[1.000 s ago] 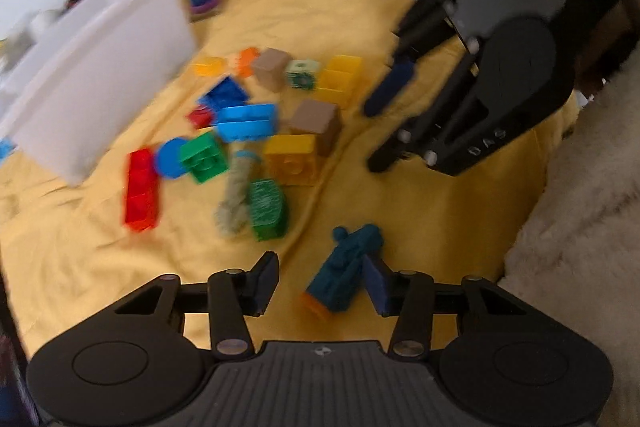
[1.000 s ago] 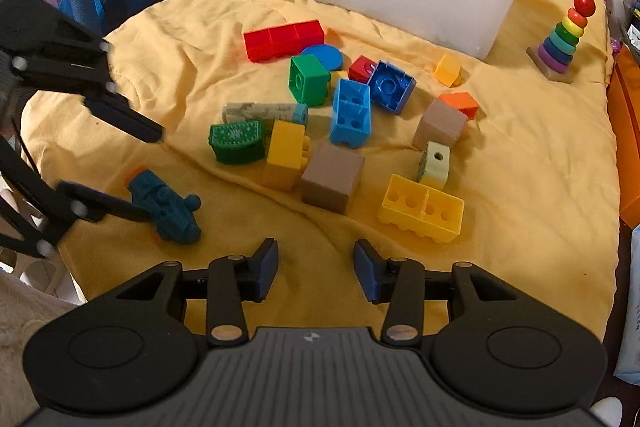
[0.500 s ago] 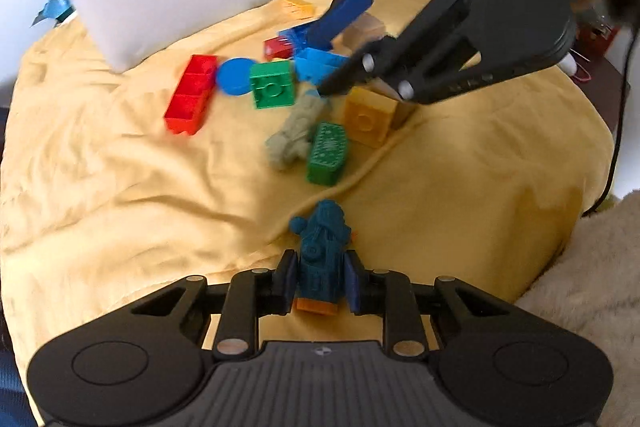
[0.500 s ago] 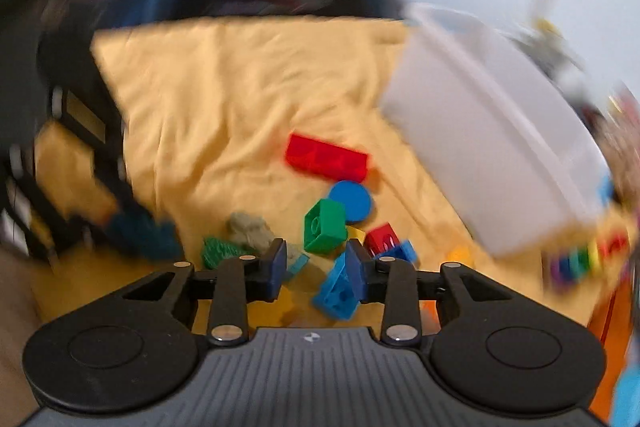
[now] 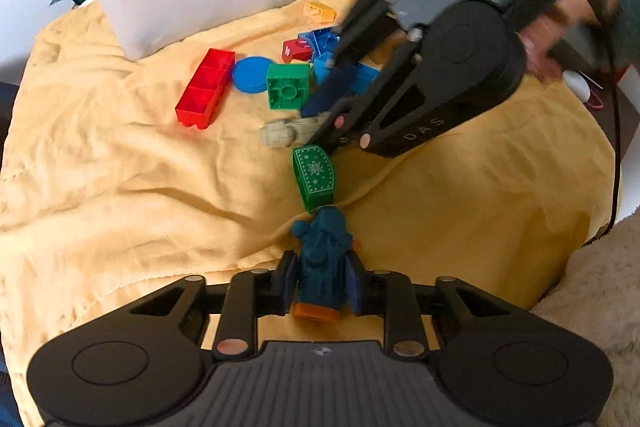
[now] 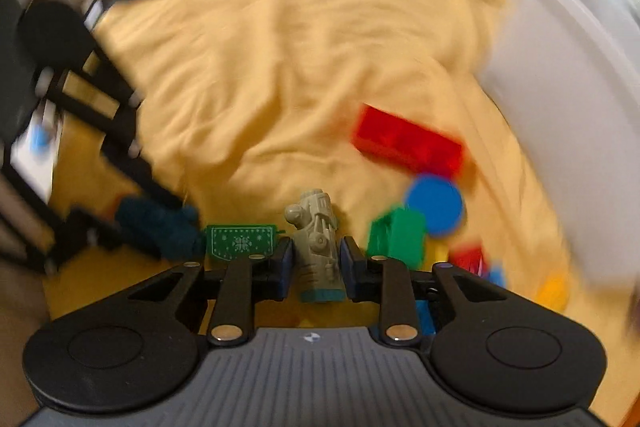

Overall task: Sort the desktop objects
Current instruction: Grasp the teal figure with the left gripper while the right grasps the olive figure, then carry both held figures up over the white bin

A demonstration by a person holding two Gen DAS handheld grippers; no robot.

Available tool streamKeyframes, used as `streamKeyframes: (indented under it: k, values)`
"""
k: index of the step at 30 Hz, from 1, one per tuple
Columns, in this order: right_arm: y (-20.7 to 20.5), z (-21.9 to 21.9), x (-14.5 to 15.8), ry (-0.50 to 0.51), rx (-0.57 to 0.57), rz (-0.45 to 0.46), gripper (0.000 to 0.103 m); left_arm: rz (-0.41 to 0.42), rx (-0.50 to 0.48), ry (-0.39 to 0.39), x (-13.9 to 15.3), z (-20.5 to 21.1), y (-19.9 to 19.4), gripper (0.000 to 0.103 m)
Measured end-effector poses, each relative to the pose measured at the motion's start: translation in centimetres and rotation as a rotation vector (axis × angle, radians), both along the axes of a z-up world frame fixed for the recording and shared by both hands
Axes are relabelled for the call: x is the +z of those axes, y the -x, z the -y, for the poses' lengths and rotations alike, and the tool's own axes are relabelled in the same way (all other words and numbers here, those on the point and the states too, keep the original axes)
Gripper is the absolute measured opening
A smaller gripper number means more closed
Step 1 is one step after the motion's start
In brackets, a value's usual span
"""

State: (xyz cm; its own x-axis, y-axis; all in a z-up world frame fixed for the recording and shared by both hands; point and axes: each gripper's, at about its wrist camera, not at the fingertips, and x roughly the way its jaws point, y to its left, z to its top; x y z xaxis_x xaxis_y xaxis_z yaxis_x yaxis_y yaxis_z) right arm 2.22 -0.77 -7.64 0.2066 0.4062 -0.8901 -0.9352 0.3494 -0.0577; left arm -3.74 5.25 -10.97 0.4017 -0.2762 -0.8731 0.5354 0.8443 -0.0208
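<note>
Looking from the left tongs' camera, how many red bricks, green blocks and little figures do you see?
Red bricks: 2, the long brick and the small brick
Green blocks: 2, the square block and the patterned block
Figures: 2, the teal figure and the grey figure
Total: 6
</note>
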Motion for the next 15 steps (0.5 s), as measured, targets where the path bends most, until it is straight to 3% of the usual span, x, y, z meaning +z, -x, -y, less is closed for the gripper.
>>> streamKeyframes:
  k: [4, 10, 15]
  values:
    - [1.2, 2.9, 0.4, -0.107, -0.221, -0.045, 0.027, 0.024, 0.027, 0.016, 0.9, -0.7, -0.2, 0.027]
    - [3.8, 6.8, 4.3, -0.242, -0.411, 0.034, 0.027, 0.155, 0.059, 0.069, 5.7, -0.8, -1.0, 0.027]
    - [3.8, 9.6, 5.3, -0.28, -0.548, 0.044, 0.027, 0.238, 0.091, 0.102, 8.2, -0.1, -2.7, 0.027]
